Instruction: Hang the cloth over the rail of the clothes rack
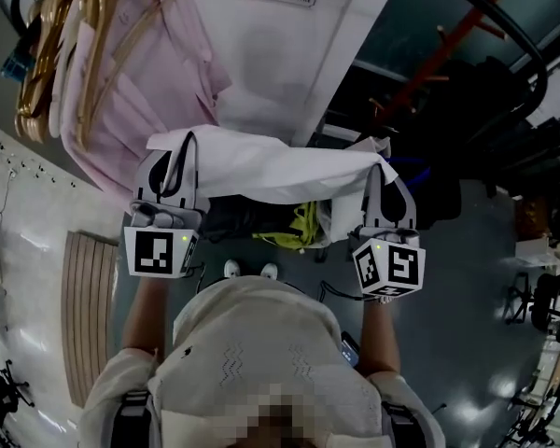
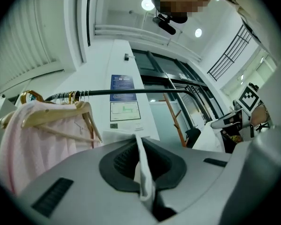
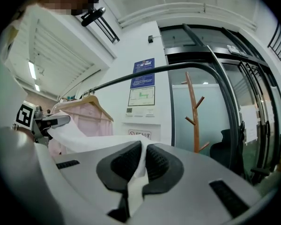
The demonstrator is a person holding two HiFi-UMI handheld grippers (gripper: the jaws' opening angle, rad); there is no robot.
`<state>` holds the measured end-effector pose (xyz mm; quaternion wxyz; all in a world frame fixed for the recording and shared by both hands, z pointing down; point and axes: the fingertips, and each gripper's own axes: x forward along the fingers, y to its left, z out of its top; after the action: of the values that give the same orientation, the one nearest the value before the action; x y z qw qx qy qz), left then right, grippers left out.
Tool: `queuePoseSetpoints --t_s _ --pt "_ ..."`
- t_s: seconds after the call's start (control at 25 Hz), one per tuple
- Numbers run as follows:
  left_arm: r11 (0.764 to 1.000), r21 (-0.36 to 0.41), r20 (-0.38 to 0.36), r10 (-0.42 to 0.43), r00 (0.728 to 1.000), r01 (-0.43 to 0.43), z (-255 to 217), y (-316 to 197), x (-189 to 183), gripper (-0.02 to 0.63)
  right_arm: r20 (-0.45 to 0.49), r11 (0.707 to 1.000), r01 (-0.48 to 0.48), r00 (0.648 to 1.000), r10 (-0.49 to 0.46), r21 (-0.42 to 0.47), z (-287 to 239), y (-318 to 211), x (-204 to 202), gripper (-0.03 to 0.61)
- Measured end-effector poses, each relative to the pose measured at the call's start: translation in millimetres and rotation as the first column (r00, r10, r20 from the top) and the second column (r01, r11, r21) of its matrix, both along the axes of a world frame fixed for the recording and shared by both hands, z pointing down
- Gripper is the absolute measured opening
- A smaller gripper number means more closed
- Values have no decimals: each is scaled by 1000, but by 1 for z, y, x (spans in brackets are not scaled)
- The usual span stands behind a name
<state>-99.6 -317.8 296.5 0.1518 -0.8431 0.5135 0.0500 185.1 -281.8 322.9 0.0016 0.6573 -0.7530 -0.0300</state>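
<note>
Head view: a white cloth (image 1: 271, 168) stretches between the left hand-held gripper (image 1: 175, 161) and the right hand-held gripper (image 1: 383, 183), beside hanging pink shirts (image 1: 135, 82).

Left gripper view: the jaws are pinched shut on the cloth's edge, and the rail (image 2: 131, 92) runs above.

Right gripper view: the jaws likewise clamp cloth. Only here a wooden coat stand (image 3: 194, 111) shows, seemingly behind glass.
</note>
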Motion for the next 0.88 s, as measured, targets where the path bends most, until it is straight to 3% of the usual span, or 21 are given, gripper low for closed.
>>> queuePoseSetpoints --t_s 0.24,0.4,0.64,0.76,0.88 --pt "993 118 -7 30 1000 -29 -72 -9 5 15 -41 996 44 998 -41 77 -69 -13 -2 23" --pt "979 201 76 29 997 -44 -114 -14 6 15 -60 990 87 995 -81 108 -115 -18 -6 23" --pt "966 237 184 62 981 -105 -170 -20 5 15 -114 972 200 976 -186 123 -176 -24 -15 25" --pt "958 262 261 49 964 -120 -203 -23 9 15 -166 963 224 966 -199 150 -212 -26 -17 24" --pt "936 326 374 0 927 -132 -234 -25 15 15 -240 956 226 954 -179 188 -249 -29 -18 25"
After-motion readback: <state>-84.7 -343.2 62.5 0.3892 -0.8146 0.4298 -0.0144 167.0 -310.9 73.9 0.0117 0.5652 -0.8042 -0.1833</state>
